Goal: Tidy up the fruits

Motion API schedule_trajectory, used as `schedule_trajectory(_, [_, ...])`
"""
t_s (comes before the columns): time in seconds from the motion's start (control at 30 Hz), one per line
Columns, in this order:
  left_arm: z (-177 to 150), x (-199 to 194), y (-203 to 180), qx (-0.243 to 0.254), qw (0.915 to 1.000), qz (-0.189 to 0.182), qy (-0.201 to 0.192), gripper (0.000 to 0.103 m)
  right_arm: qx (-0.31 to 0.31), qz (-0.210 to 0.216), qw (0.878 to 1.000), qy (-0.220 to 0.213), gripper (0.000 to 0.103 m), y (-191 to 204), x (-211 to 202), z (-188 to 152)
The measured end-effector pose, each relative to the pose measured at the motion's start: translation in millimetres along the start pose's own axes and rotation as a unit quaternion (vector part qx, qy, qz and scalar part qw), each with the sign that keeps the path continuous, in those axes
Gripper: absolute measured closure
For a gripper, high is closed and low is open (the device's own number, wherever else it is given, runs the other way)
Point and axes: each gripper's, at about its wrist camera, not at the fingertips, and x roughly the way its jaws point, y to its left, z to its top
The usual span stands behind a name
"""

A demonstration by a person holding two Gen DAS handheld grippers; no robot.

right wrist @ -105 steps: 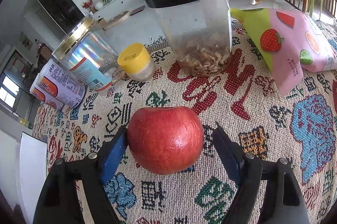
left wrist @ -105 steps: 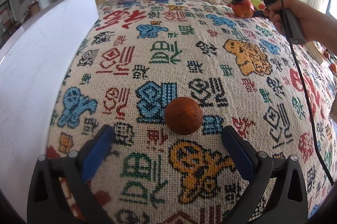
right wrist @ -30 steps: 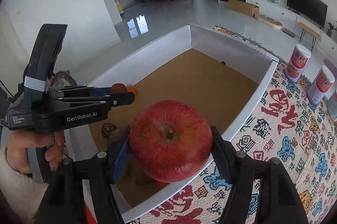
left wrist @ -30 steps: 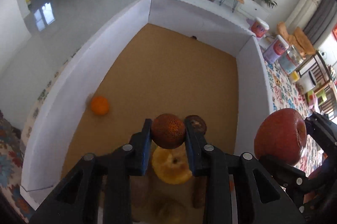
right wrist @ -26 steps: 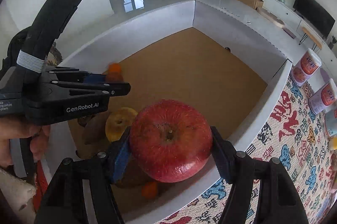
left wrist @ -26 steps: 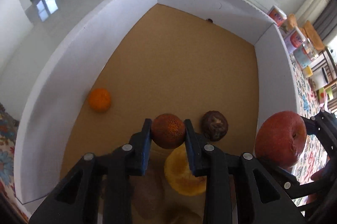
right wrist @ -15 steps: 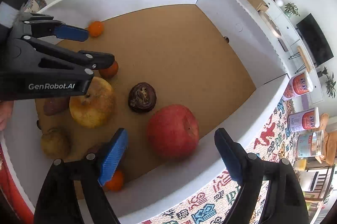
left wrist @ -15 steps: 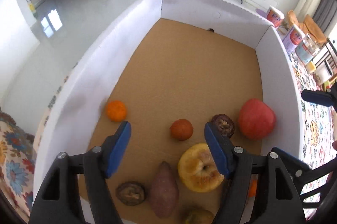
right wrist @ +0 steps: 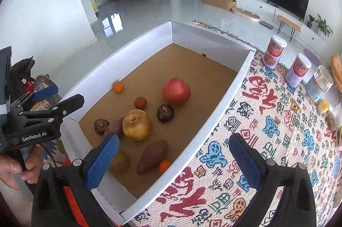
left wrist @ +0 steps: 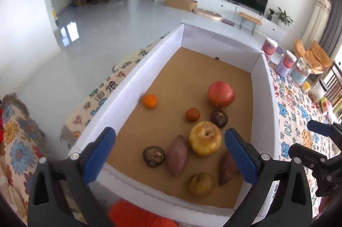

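Observation:
The white box [left wrist: 128,86] with a brown floor holds several fruits. The red apple [left wrist: 221,94] [right wrist: 175,90] rests near the right wall. The small rust-orange fruit [left wrist: 192,114] [right wrist: 140,103] lies just in front of it, beside a yellow apple [left wrist: 205,138]. My left gripper [left wrist: 168,135] hangs above the box's near end, its jaws opening with nothing between them. Over the box's right wall, my right gripper [right wrist: 173,139] also has its jaws opening and holds nothing.
A tangerine [left wrist: 150,101], dark passion fruits [left wrist: 219,118], sweet potatoes [left wrist: 177,154] and a brownish pear [left wrist: 201,183] also lie in the box. Two cans [right wrist: 274,51] and a jar [right wrist: 320,86] stand on the patterned cloth [right wrist: 277,131]. A hand [right wrist: 12,169] holds the left gripper.
Both grippers opened and let go: the rust-orange fruit and the red apple dropped onto the box floor. Both grippers then rose and drew back toward the box's near end.

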Motion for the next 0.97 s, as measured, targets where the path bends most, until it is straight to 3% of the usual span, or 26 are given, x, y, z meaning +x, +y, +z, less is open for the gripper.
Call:
schedule_trajectory(0.1, [-11.5, -6.7, 5.1, -0.006, 0.9992, 0.039, 0.005, 0.001, 0.04, 0.025, 0.999, 0.013, 0.001, 9.0, 6.0, -14.5])
schedule_trajectory(0.3, [-18.6, -15.0, 6.0, 0.01, 0.9991, 0.04, -0.005, 0.001, 0.047, 0.028, 0.998, 0.019, 0.001, 30.8, -0.5, -18.8])
schedule_trajectory(0.4, [-18.1, -12.2, 6.1, 0.015, 0.999, 0.042, 0.0, 0.001, 0.035, 0.01, 0.999, 0.02, 0.001, 37.2, -0.4, -18.2])
schedule_trajectory(0.97, [-21.7, -10.3, 11.2, 0.011, 0.9992, 0.038, 0.001, 0.001, 0.021, -0.011, 0.999, 0.026, 0.001, 43.8, 6.0, -19.5])
